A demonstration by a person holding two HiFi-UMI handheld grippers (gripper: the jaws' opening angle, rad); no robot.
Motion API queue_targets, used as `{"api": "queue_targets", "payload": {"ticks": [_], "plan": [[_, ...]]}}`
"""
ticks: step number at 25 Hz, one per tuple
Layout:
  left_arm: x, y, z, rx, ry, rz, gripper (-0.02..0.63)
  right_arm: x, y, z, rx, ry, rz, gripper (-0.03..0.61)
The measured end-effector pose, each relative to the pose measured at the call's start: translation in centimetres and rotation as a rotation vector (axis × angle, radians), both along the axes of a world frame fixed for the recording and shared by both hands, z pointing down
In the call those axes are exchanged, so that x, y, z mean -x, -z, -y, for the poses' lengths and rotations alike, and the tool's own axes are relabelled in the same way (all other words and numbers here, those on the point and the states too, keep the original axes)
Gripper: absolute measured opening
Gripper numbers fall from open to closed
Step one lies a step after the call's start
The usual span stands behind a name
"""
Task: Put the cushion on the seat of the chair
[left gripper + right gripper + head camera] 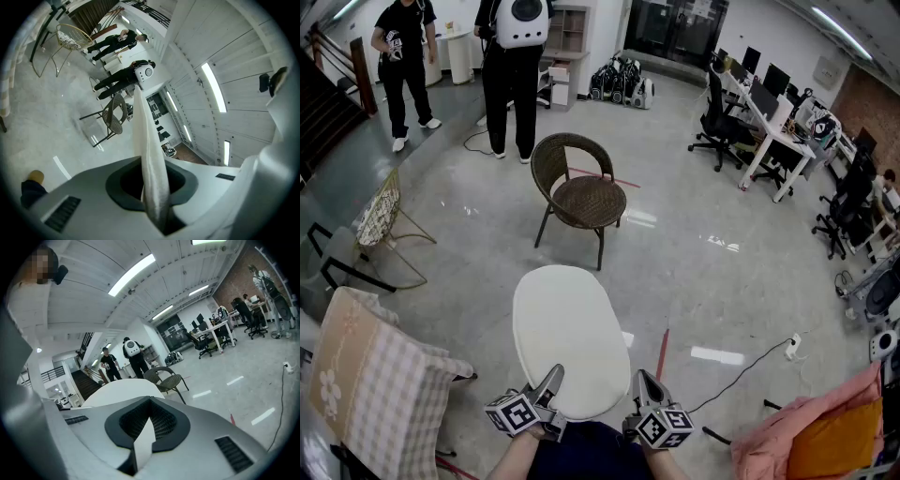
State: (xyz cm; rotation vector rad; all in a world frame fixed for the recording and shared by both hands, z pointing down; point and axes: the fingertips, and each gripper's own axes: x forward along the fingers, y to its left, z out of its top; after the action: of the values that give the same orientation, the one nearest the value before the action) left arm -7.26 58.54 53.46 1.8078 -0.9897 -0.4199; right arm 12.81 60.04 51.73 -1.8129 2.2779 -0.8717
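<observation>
Cushion point(570, 337) held level, near edge pinched by the left tool point(551, 379) and right tool point(645, 382); chair point(581, 195) stands beyond.

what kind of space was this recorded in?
Probably an open-plan office or lab floor, indoors: desks with monitors and rolling office chairs along the right side, a wide polished floor, and long strip lights on the ceiling.

White cushion point(123, 391) pinched between jaws
</observation>
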Motion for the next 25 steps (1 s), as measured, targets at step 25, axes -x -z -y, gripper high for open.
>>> {"api": "queue_targets", "payload": {"ticks": [25], "plan": [[0.7,0.1,0.3,0.005,-0.005,0.035,0.067,3.5,1.1,1.8,-0.055,0.058,0.096,0.025]]}}
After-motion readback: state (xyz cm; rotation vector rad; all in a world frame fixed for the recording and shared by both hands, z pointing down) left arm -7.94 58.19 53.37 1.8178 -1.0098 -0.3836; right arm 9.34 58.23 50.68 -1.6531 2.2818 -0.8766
